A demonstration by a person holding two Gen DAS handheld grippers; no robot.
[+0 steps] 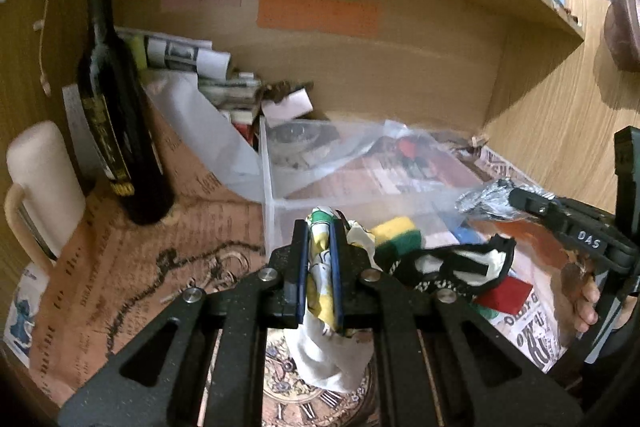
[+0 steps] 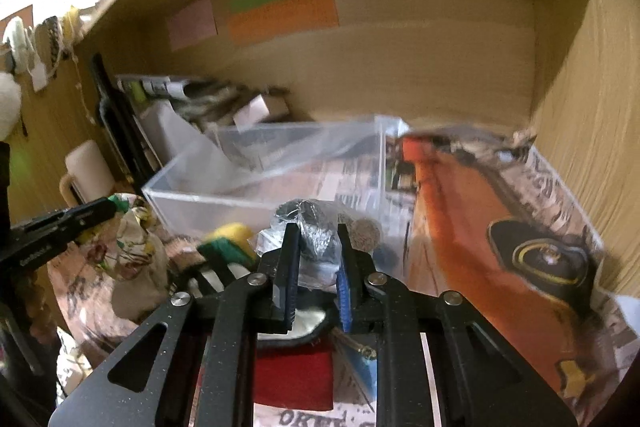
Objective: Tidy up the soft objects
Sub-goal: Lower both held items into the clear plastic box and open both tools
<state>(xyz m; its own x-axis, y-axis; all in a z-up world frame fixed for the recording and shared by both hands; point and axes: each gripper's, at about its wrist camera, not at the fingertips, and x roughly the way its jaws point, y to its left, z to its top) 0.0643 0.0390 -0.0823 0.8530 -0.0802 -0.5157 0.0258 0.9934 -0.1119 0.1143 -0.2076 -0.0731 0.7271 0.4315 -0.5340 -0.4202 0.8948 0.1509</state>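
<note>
The floral cloth is hanging clamped between the left claw's blue pads, its white tail drooping below them. The right claw is pinching a crinkly plastic bag holding something dark. Just ahead of both claws, a yellow-green sponge is lying beside a black-and-white cloth. Beyond them a clear box is standing open. A dark bottle is standing far left of the left claw.

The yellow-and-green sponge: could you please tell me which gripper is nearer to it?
Left. The left gripper, shut on floral cloth, sits right beside the sponge; the right gripper, holding a crinkly plastic bag, is farther off.
</note>
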